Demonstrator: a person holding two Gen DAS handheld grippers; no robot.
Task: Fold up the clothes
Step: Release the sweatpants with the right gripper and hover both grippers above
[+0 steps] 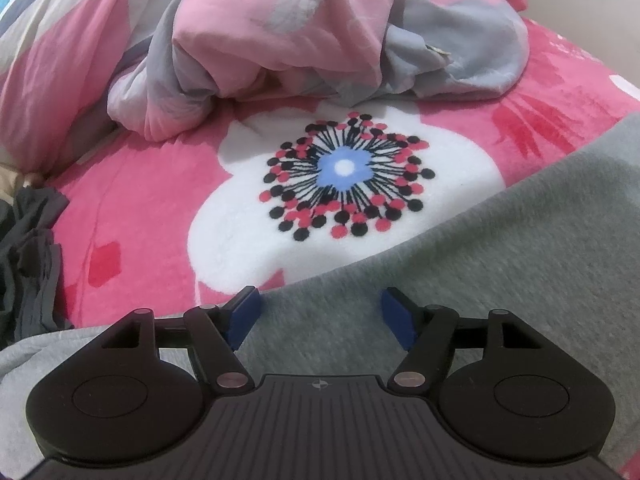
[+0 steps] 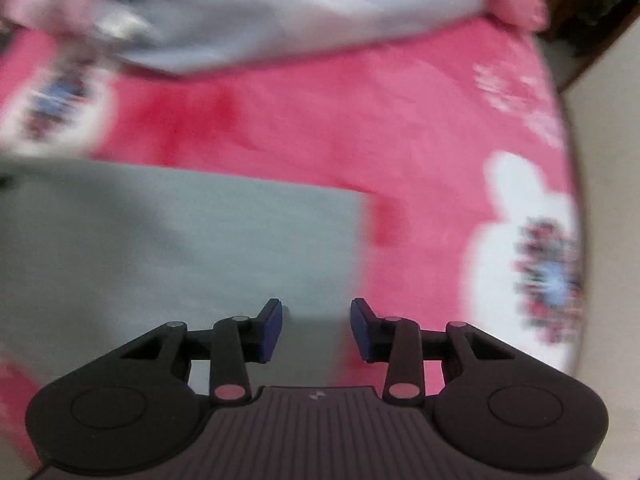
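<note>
1. Left wrist view: pink floral blanket (image 1: 152, 208) covers the bed, crumpled pink-grey duvet (image 1: 304, 32) at the far end.
2. Grey garment (image 1: 500, 264) lies flat on the blanket, beneath both grippers.
3. Left gripper (image 1: 320, 316) jaws wide, empty.
4. Right gripper (image 2: 316, 330) jaws narrower, nothing gripped; view blurred.

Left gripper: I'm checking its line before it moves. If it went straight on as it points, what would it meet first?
Most likely the grey garment, which already lies between the open left gripper pads. Beyond its edge is the blanket; depth is unclear.
</note>
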